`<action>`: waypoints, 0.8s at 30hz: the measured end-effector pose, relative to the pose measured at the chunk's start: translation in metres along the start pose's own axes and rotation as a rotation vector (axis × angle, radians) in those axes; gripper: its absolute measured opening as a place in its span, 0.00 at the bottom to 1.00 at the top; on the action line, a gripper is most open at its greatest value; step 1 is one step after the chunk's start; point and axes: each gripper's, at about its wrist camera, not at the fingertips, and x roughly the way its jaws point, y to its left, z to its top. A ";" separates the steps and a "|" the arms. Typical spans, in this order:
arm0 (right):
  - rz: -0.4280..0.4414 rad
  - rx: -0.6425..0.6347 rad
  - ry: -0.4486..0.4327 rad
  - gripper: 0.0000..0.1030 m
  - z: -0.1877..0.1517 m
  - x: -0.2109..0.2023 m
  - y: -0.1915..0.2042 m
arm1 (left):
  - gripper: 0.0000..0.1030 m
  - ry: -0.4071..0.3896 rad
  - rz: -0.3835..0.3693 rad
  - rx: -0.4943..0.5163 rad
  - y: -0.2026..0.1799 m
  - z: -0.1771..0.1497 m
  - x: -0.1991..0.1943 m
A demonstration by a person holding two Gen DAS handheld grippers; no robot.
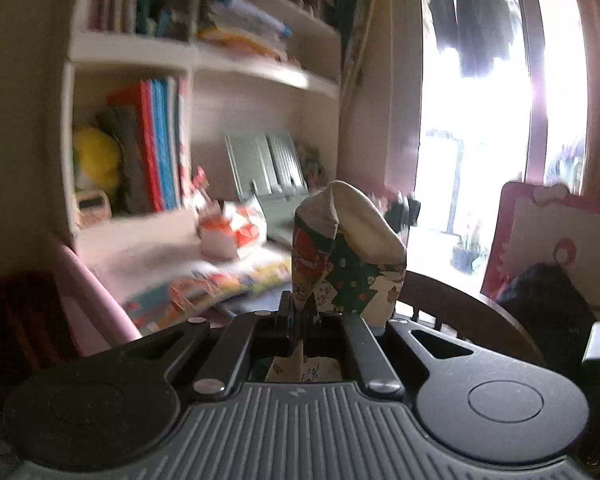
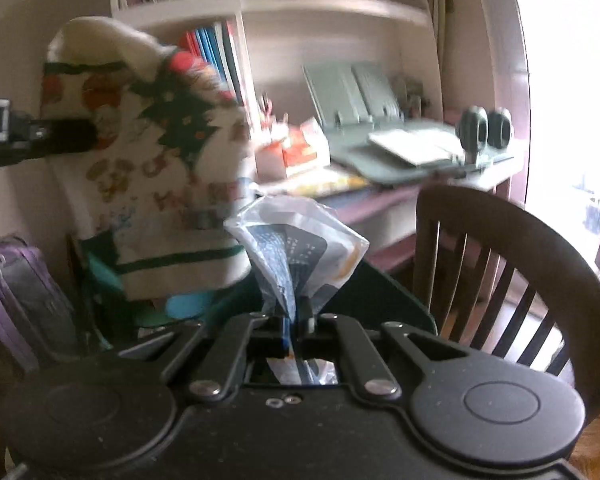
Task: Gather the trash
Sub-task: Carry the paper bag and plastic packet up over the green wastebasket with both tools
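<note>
Left tool (image 1: 300, 312): clamped on the edge of a printed paper bag (image 1: 348, 256), white with red and green festive pattern; the bag stands up out of the jaws, mouth folded over.
Right tool (image 2: 296, 316): clamped on a crumpled plastic wrapper (image 2: 296, 240), clear with blue print, held in the air above a dark bin-like edge.
Bag, seen from right wrist: it hangs at upper left, just beside the wrapper, well clear of the desk (image 2: 380, 208).
Surroundings: wooden chair (image 2: 500, 260), bookshelf (image 1: 172, 52), red-and-white packets (image 1: 232, 228) lying on the desk.
Step in hand: trash and bag both lifted, likely bringing them together.
Next move: needs the bag mouth opened, then the wrapper steered over it and released.
</note>
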 end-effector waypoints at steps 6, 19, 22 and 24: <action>0.029 -0.005 0.061 0.08 -0.013 0.023 -0.018 | 0.04 0.136 0.001 0.021 -0.011 -0.039 0.058; 0.010 -0.089 0.148 0.36 -0.029 0.062 -0.017 | 0.05 0.381 0.009 0.037 -0.010 -0.095 0.126; -0.019 -0.149 0.150 0.40 -0.035 0.064 -0.012 | 0.08 0.413 0.007 0.029 -0.009 -0.102 0.132; -0.037 -0.186 0.149 0.41 -0.037 0.063 -0.006 | 0.10 0.415 0.008 0.035 -0.009 -0.103 0.133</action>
